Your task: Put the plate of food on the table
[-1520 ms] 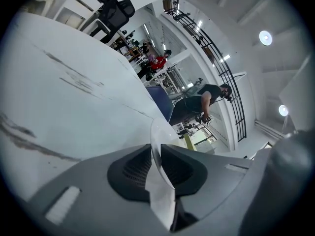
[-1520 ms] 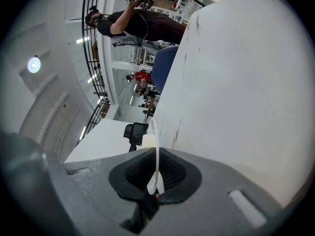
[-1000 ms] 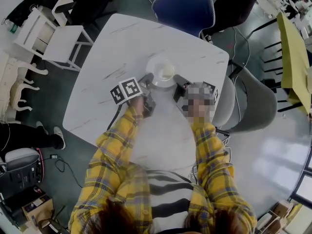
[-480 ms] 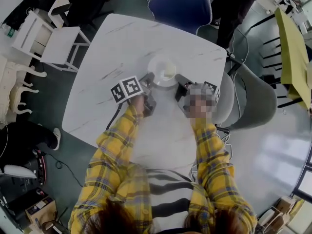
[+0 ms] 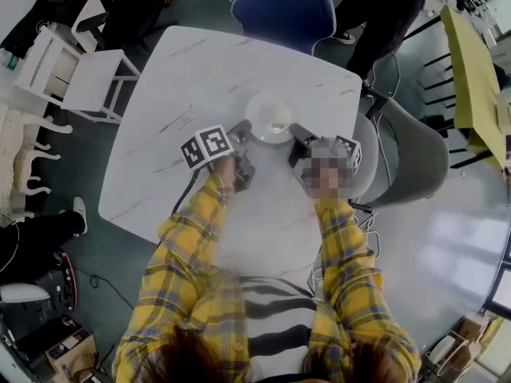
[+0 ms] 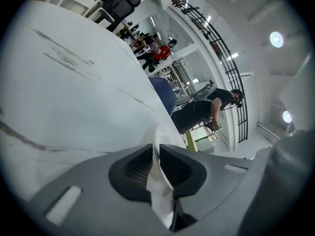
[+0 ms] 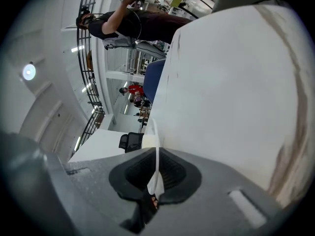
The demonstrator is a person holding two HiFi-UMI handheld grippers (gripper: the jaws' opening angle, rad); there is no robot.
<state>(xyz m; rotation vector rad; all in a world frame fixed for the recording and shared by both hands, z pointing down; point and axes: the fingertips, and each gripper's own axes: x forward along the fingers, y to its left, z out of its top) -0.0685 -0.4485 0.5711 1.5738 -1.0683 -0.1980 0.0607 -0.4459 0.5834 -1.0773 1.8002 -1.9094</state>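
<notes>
Nearest, two yellow checked sleeves are stretched forward over the white table. A gripper is held in each hand, so that the plate can be carried from both sides and kept level.

The left gripper is clamped on the near left rim of the plate. In the left gripper view the thin white rim is seen pinched between the two dark pads. Those jaws have just been let open a tiny bit, but the rim is between them and is pressed by the pads. The right gripper is squeezed almost fully together on the near right rim, which is seen edge-on between its pads. The rim is thin, so very little gap is needed.

The plate is found over the far half of the table, between the two grippers. A small pale yellow bit of food is seen in it. Whether the plate is already resting on the table cannot be told. It is judged that the putting-down is nearly done, with the grip not yet let go.

Past the table, a blue chair is placed at the far edge. A white chair is seen at the left.
</notes>
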